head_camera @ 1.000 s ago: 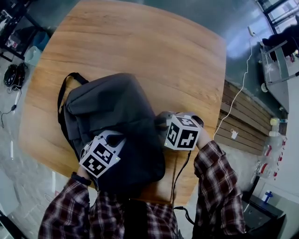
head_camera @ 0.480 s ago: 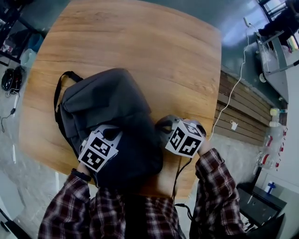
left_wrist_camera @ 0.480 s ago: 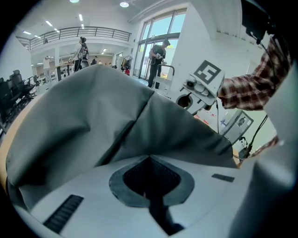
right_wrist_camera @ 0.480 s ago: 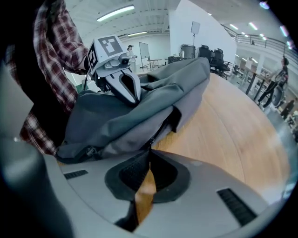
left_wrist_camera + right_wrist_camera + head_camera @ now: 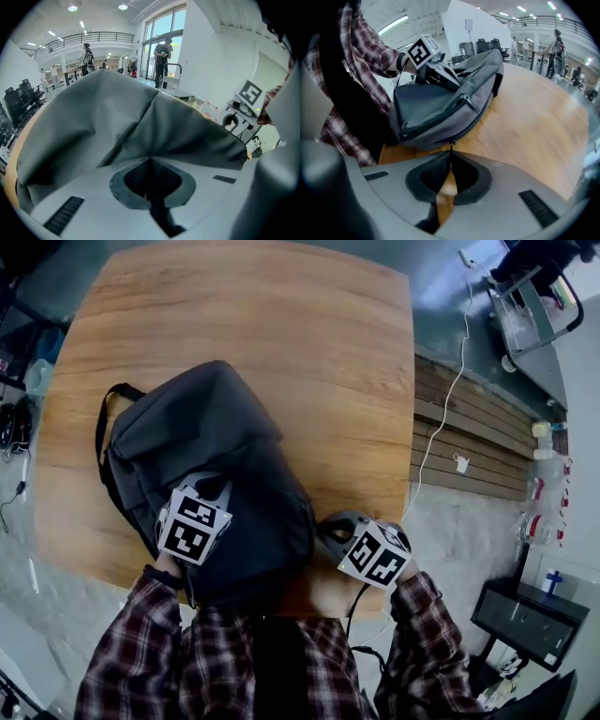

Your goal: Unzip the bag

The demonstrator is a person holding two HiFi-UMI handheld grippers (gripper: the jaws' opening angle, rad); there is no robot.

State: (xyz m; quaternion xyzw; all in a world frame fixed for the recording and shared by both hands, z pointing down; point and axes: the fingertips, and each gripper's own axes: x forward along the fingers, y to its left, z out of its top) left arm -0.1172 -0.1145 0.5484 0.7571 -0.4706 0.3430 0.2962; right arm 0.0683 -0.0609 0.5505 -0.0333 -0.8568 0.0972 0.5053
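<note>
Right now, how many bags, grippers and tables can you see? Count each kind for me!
bag: 1
grippers: 2 (left gripper, fingers shut on the bag; right gripper, fingers shut on the bag's zip pull)
table: 1
Total: 4

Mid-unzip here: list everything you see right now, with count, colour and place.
bag: one, dark grey, on the table's near left part
zipper pull: one, dark, at the bag's edge
table: one, light wood, under the bag
cable: one, white, right of the table
left gripper: one, grey, shut on bag fabric
right gripper: one, grey, shut on the zipper pull
sleeves: two, red plaid, bottom of head view
</note>
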